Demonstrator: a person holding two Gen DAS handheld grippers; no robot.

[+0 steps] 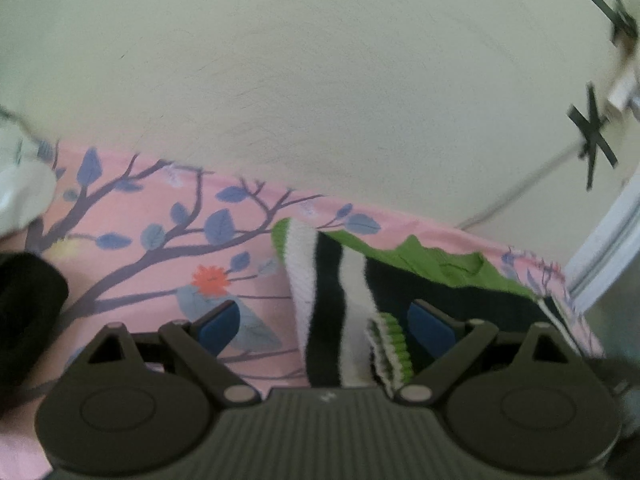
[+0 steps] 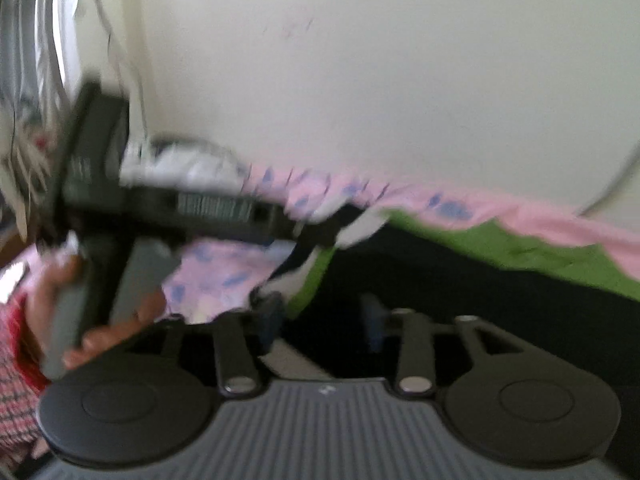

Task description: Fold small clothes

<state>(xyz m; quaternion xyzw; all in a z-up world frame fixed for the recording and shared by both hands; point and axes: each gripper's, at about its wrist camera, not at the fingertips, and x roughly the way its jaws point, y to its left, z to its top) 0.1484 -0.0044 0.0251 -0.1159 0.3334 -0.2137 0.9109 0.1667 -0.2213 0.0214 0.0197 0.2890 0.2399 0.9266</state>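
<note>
A small black, white and green garment point(image 1: 356, 276) lies on a pink sheet with a tree print point(image 1: 132, 240). In the left wrist view my left gripper point(image 1: 324, 322) stands wide open, with a black-and-white striped part and a green-ribbed cuff point(image 1: 390, 344) of the garment between its blue pads point(image 1: 218, 322); the pads do not touch the cloth. The right wrist view is blurred. There my right gripper point(image 2: 322, 320) hangs open over the garment's black body point(image 2: 460, 280). A person's hand point(image 2: 100, 332) holds the left gripper's body point(image 2: 216, 208) at the left, its front end by a white part of the garment.
A pale wall point(image 1: 320, 80) rises just behind the sheet's far edge. Black tape crosses point(image 1: 592, 136) and a thin cable point(image 1: 520, 188) are on it at the right, beside a white frame point(image 1: 608, 240). A black item point(image 1: 28, 300) and white cloth point(image 1: 20, 196) lie at the left.
</note>
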